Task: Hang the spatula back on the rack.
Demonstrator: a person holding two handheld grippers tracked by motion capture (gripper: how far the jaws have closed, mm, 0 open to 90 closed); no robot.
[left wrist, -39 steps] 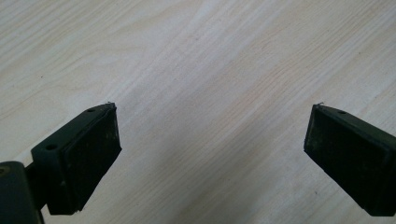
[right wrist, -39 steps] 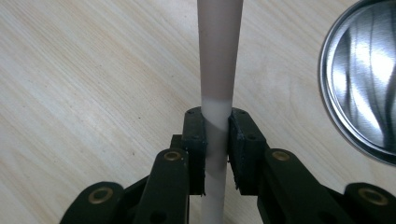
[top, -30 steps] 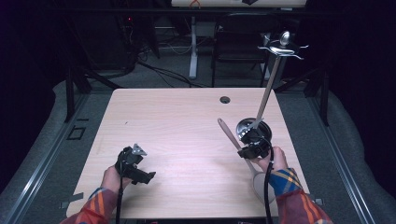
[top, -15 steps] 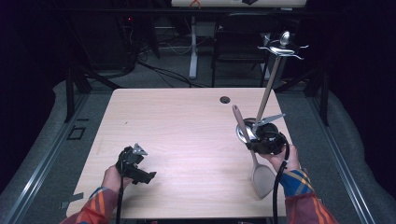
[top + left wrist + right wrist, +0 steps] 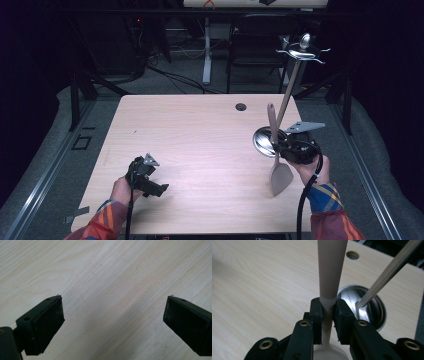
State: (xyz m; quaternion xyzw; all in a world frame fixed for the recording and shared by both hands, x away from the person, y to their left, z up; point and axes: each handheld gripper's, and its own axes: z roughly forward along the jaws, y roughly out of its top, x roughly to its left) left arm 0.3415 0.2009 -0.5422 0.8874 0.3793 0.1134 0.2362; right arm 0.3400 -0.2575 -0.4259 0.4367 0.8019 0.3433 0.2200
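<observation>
The spatula (image 5: 276, 159) is pale beige, clamped between the black pads of the right gripper (image 5: 328, 312). Just beside it stands a shiny silver utensil stand (image 5: 290, 95). Beneath lies a light wood-grain table (image 5: 200, 135). Both sleeves (image 5: 327, 210) are red, blue and yellow plaid.

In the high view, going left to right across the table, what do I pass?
Left gripper → cable hole → spatula held in the right gripper.

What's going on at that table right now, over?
Right gripper shut on spatula, lifted beside utensil stand. Left gripper open over bare table. Stand's pole close to the spatula handle.
</observation>
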